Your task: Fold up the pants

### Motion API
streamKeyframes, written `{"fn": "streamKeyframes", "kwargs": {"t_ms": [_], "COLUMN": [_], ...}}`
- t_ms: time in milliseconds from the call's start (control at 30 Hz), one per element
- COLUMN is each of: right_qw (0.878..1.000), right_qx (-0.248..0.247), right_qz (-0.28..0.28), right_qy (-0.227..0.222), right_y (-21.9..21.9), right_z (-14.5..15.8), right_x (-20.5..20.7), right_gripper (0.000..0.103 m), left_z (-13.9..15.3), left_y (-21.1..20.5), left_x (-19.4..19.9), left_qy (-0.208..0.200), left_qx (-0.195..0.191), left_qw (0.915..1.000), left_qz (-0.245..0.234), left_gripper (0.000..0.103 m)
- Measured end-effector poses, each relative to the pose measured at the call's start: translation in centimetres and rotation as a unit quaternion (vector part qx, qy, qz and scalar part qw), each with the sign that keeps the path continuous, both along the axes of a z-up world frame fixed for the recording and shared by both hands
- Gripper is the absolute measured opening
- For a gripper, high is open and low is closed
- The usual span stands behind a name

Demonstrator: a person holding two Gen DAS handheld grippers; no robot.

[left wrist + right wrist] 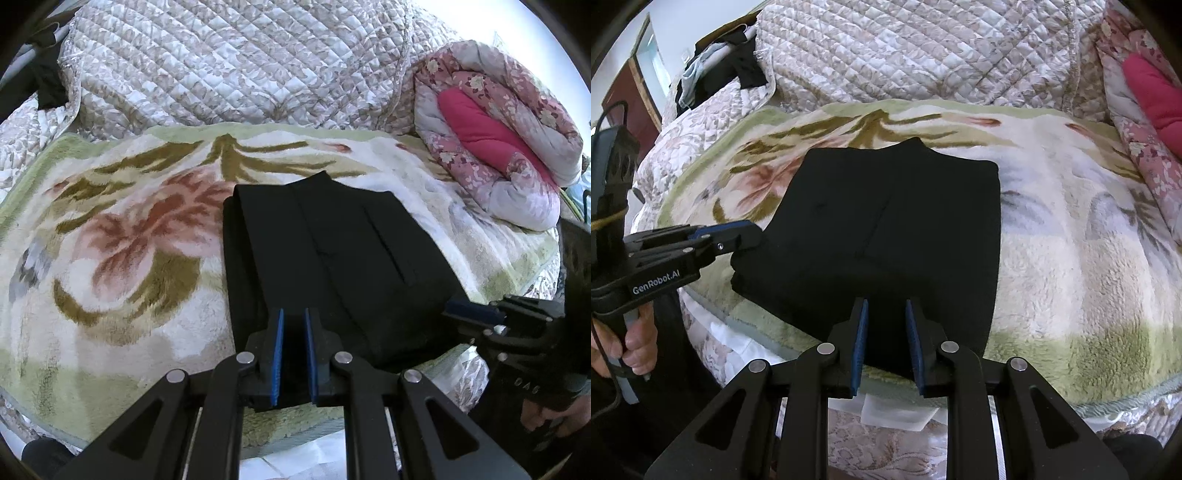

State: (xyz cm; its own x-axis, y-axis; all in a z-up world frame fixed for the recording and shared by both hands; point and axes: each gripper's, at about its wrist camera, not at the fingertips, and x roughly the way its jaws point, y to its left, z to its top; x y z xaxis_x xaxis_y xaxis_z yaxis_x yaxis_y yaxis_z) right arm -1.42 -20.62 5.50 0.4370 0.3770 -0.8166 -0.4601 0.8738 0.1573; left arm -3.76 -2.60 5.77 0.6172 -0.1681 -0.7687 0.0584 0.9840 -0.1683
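Black pants (332, 254), folded into a compact rectangular stack, lie on a fleecy floral blanket (122, 236) spread over a bed, near the blanket's front edge. A quilted beige-and-white cover (236, 62) is heaped behind the blanket; a rolled pink floral comforter (495, 147) sits at the far right. Left tool (293, 332) points steeply down at the near left part of the stack; its blue pads stand narrow, close together, with dark fabric showing between them. In the right wrist view the same tool (753, 236) reaches in from the left, fingertips at the stack's left corner, where the folded layers seem pinched and slightly raised. A hand (631, 343) grips its handle at lower left. Right tool (886, 332) hangs over the near edge of the pants, pads parted wider than the left's, black cloth visible in the gap; the pads do not appear to press on it. Its fingertips show at the stack's right edge in the left wrist view (476, 310). Dark clothing (738, 62) is draped at far left behind the quilt.
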Motion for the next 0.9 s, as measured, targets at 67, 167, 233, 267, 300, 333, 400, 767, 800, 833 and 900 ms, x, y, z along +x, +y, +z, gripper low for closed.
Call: {"fn": "streamKeyframes", "kwargs": {"t_ms": [67,167,233,267,300,333,400,767,800,833,900], "right_qw": [1.0,1.0,1.0,1.0,1.0,0.999,0.999,0.999,0.999,0.999,0.999], "right_qx": [0.001,-0.007,0.005,0.018,0.029,0.036,0.039,0.04,0.041,0.045,0.046], "right_qz": [0.009,0.02,0.02,0.016,0.008,-0.002,-0.015,-0.018,-0.017,-0.017,-0.026], "right_qy": [0.001,-0.005,-0.001,-0.001,-0.001,-0.004,-0.009,0.011,0.01,0.008,0.005], "right_y": [0.5,1.1,0.8,0.2,-0.2,-0.7,-1.5,-1.8,-1.8,-1.9,-2.2], "right_z": [-0.1,-0.1,0.0,0.3,0.5,0.7,1.0,-0.2,-0.1,0.1,0.2], "right_x": [-0.1,-0.2,-0.1,0.1,0.2,0.4,0.8,1.3,1.4,1.5,1.9], "right_gripper": [0.023,0.024,0.024,0.024,0.024,0.024,0.024,0.024,0.024,0.024,0.024], "left_z": [0.3,0.2,-0.5,-0.9,-1.2,-1.1,-0.9,0.6,0.7,0.6,0.0], "left_y": [-0.3,-0.8,-0.6,-0.4,-0.1,0.2,0.9,1.5,1.2,1.0,0.7], "left_x": [0.1,0.4,0.8,1.0,1.0,0.9,1.0,3.5,3.8,4.3,5.3], "left_qy": [-0.004,-0.006,0.004,0.011,0.013,0.011,0.009,-0.019,-0.022,-0.024,-0.016], "left_qx": [-0.005,-0.011,-0.013,-0.013,-0.014,-0.019,-0.024,-0.043,-0.04,-0.038,-0.036], "left_qw": [1.0,0.9998,0.9999,0.9998,0.9998,0.9998,0.9996,0.9988,0.9989,0.999,0.9992], "left_qz": [-0.005,-0.013,-0.01,-0.006,-0.003,0.0,0.007,0.012,0.006,0.001,-0.005], "left_gripper": [0.014,0.018,0.018,0.018,0.018,0.018,0.028,0.032,0.032,0.032,0.032]}}
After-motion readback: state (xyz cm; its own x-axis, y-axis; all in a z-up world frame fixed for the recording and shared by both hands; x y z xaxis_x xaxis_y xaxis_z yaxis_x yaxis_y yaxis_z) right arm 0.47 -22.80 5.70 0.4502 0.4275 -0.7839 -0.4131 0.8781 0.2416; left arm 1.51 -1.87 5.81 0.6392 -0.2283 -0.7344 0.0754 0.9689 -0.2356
